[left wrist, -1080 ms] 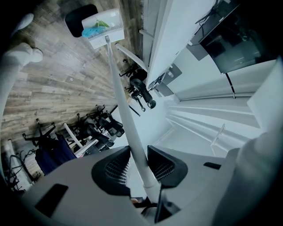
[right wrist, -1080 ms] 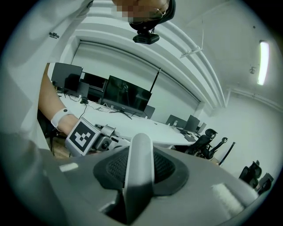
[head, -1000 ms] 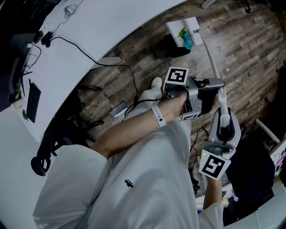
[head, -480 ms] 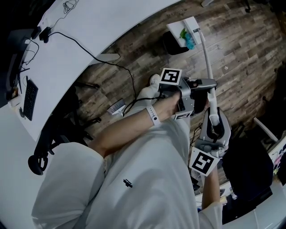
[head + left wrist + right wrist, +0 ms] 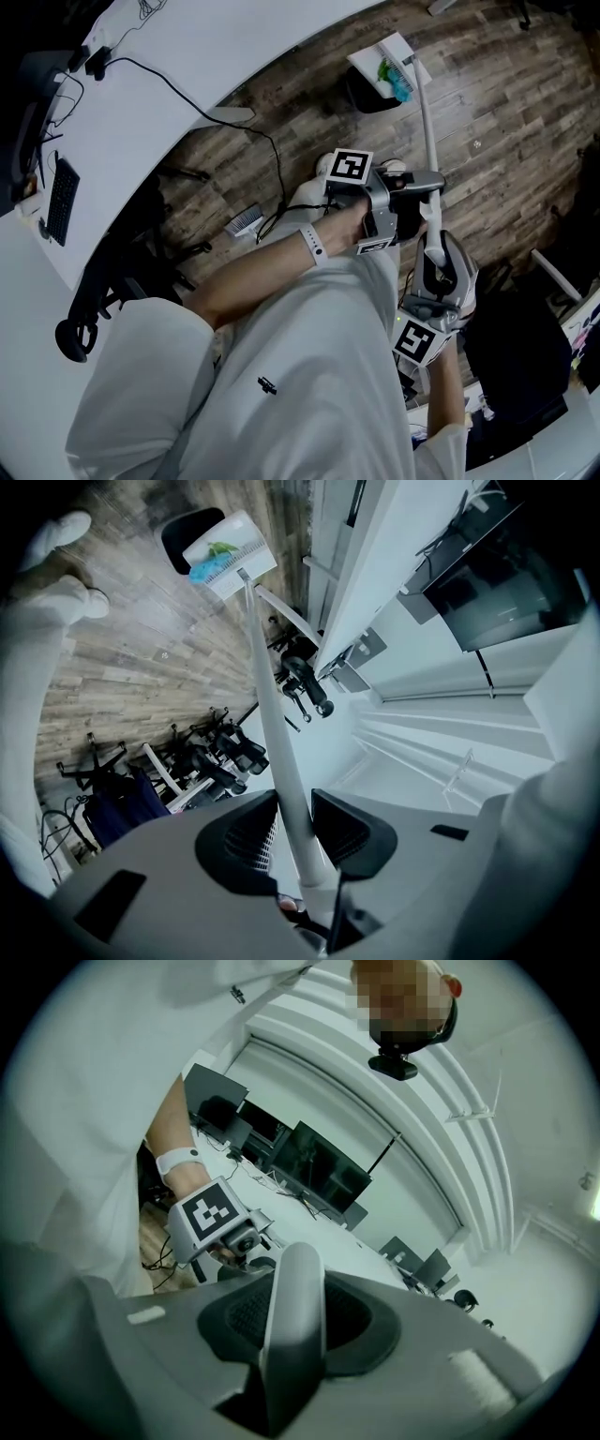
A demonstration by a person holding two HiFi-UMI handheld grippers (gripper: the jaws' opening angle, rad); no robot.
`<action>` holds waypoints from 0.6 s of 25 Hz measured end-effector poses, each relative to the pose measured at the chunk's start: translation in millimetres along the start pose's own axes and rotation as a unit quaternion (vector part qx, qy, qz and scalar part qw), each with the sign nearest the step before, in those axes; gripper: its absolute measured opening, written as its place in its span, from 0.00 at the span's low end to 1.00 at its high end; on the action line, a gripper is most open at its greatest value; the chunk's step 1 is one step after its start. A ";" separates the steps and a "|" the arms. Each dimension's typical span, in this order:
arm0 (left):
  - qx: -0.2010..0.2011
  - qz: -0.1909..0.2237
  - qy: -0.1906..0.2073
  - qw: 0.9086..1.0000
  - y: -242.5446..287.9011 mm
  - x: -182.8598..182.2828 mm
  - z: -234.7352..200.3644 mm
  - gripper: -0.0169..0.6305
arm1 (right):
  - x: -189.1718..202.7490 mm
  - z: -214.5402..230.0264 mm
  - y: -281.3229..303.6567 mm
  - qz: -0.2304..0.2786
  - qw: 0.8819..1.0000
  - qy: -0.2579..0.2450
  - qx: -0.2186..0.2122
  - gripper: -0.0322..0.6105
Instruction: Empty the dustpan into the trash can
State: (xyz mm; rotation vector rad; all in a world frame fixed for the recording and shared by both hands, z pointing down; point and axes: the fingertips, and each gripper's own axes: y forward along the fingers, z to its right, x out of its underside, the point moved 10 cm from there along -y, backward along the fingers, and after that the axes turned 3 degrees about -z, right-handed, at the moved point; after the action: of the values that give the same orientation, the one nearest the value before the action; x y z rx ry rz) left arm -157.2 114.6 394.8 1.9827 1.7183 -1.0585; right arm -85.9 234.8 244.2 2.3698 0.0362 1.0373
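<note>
White dustpan (image 5: 388, 58) by trash can (image 5: 359, 96) — L hand-held gripper (image 5: 429, 187) + R hand-held gripper (image 5: 439, 268) clamp handle (image 5: 424, 122) | desk (image 5: 216, 56) beside

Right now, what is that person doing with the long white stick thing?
A person is holding a white long-handled dustpan with two grippers. The left gripper and the right gripper are both clamped on its long white handle. The pan end is over by the round black trash can on the wood floor. Green and blue bits are still in the pan, so it isn't emptied yet.
</note>
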 end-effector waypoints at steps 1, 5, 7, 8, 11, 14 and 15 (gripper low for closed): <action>-0.003 0.000 0.000 1.000 -3.2 0.5 -2.2 0.20 | 1.9 -4.0 -1.2 0.005 1.000 -0.010 -0.005 0.23; -0.013 0.004 0.002 1.000 -15.2 1.0 -11.5 0.20 | 11.9 -20.6 -4.5 0.021 0.999 -0.045 -0.021 0.23; -0.017 0.008 0.002 1.000 -18.3 -0.4 -15.9 0.19 | 17.8 -26.4 -4.7 0.026 0.998 -0.061 -0.025 0.23; -0.020 0.010 0.002 1.000 -19.4 -1.2 -18.1 0.19 | 20.1 -28.5 -4.4 0.029 0.997 -0.068 -0.026 0.23; -0.032 0.010 0.006 0.999 -23.6 -3.1 -26.4 0.20 | 30.9 -39.1 -7.2 0.033 0.995 -0.088 -0.029 0.23; -0.039 0.010 -0.001 0.999 -31.9 -4.6 -38.2 0.19 | 39.9 -54.1 -9.4 0.036 0.991 -0.124 -0.044 0.23; -0.039 0.012 -0.005 0.999 -34.3 -5.2 -42.0 0.19 | 42.3 -58.1 -9.2 0.037 0.989 -0.132 -0.049 0.23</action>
State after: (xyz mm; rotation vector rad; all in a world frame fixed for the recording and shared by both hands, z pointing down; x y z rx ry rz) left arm -176.0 146.5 434.8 1.9425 1.6997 -0.9757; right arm -94.4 280.0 300.2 2.4133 -0.1969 0.7316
